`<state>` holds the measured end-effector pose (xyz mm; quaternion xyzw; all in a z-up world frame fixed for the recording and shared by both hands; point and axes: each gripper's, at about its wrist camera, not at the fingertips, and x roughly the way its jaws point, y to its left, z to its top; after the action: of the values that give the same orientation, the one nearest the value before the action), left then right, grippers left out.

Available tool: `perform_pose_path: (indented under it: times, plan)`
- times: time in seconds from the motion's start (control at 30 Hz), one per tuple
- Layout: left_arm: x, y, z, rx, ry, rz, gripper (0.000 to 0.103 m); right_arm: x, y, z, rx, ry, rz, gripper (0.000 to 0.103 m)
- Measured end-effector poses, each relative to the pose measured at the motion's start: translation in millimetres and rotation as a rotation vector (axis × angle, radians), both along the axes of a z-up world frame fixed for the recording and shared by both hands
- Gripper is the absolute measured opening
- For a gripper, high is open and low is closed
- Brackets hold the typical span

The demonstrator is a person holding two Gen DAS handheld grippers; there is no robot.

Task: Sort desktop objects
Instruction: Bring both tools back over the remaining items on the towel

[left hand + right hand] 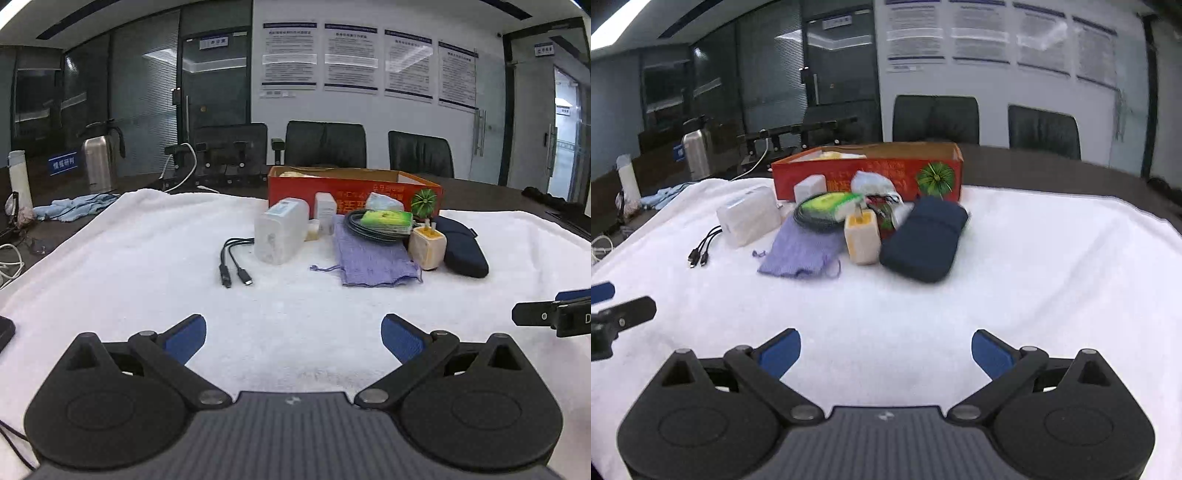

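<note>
A pile of desk items lies on a white towel [147,258] before a red cardboard box [354,188]: a translucent plastic case [280,230], a black multi-head cable [234,264], a purple drawstring pouch [373,260], a coiled black cable with a green packet [386,220] on it, a cream charger plug [426,247] and a dark blue pouch [461,245]. My left gripper [293,338] is open above bare towel, short of the pile. My right gripper [886,352] is open too, nothing between its fingers; the blue pouch [925,242] and charger [862,236] lie ahead.
A steel thermos [98,164], a white bottle [20,177], a blue cloth [74,206] and white cables sit on the dark table at the left. Black chairs [325,144] stand behind the box. The right gripper's finger [554,315] shows at the left view's right edge.
</note>
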<state>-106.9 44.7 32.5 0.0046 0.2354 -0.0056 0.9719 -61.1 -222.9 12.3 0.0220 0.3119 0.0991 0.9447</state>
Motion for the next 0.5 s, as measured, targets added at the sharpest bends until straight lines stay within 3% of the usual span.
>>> perform_pose_path:
  times: [0.13,0.33,0.5]
  plan:
    - [11,-1,0,0.025,0.007,-0.013,0.103,-1,-6,-12,0.037,0.003,-0.037,0.096]
    - [28,12,-9,-0.060,0.059,-0.033,0.103,4,-2,-25,-0.040,0.037,-0.031,0.094]
    - [36,10,-17,-0.002,0.062,0.012,0.103,8,-4,-31,-0.033,0.050,-0.037,0.097]
